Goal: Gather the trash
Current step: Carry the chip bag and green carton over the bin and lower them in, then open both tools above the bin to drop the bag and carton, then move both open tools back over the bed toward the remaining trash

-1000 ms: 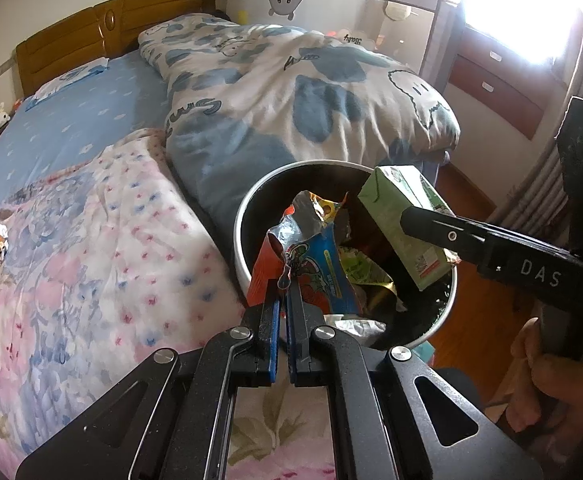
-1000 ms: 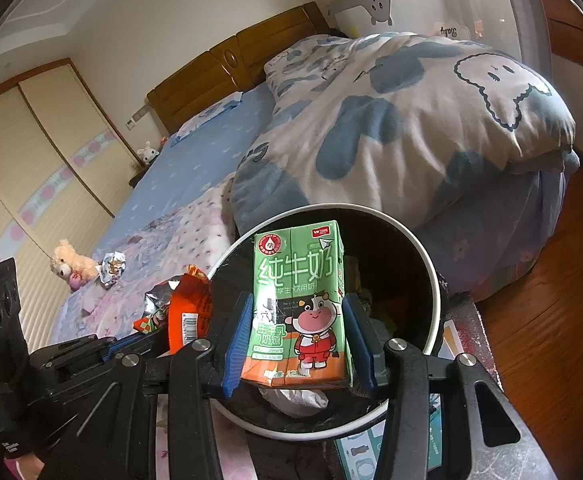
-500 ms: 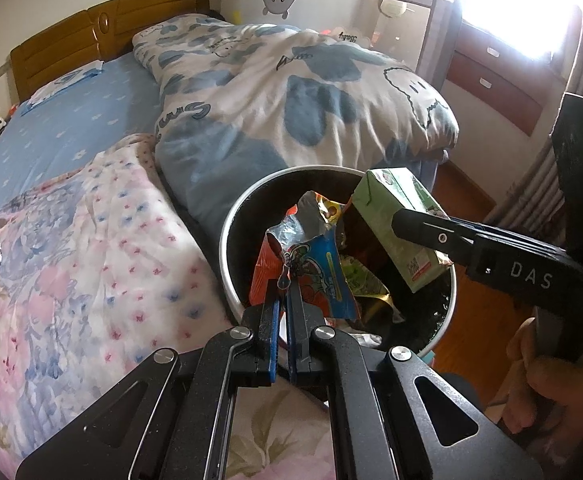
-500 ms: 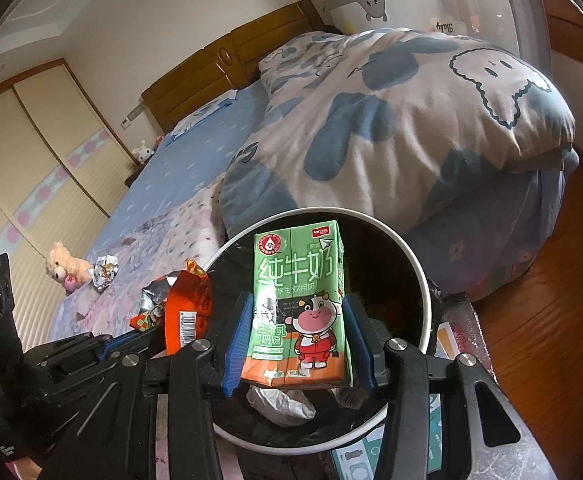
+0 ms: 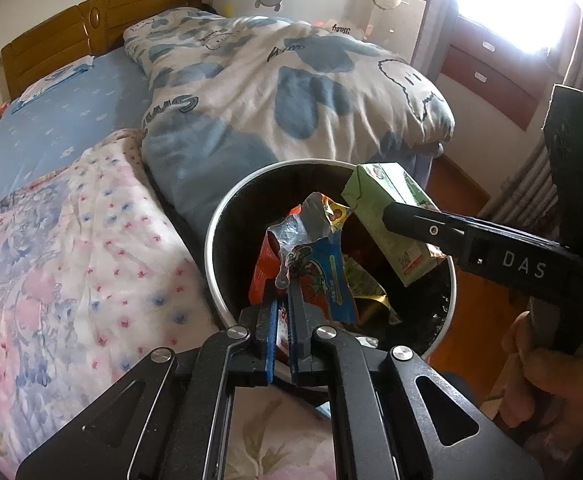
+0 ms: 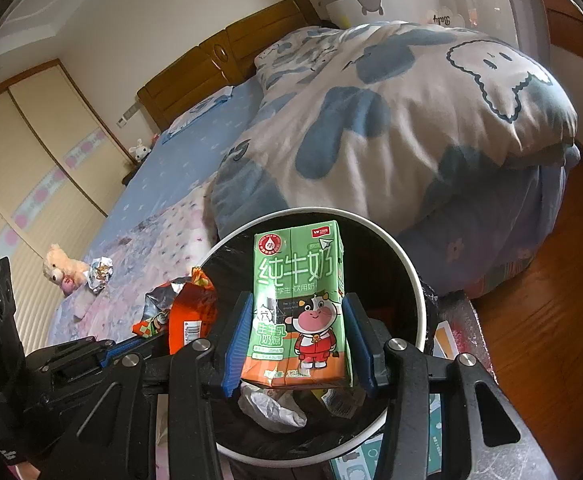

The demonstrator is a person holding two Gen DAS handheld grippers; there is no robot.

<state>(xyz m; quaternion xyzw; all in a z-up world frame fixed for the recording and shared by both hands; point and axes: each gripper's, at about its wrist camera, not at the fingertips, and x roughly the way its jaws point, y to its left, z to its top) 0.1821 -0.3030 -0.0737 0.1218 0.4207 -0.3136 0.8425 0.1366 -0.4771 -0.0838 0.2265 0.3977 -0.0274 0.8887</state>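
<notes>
Left wrist view: the left gripper (image 5: 284, 312) is pinched tight on a crumpled snack wrapper (image 5: 315, 272), holding it over the open mouth of the round white-rimmed bin (image 5: 227, 300) beside the bed (image 5: 91, 200). The right gripper (image 6: 297, 340) is clamped on a green milk carton (image 6: 301, 308), which stands upright between its blue pads, also above the bin. Crumpled paper lies inside the bin. Another scrap of wrapper (image 6: 100, 274) sits far off on the flowered quilt, next to a plush toy (image 6: 61, 270).
</notes>
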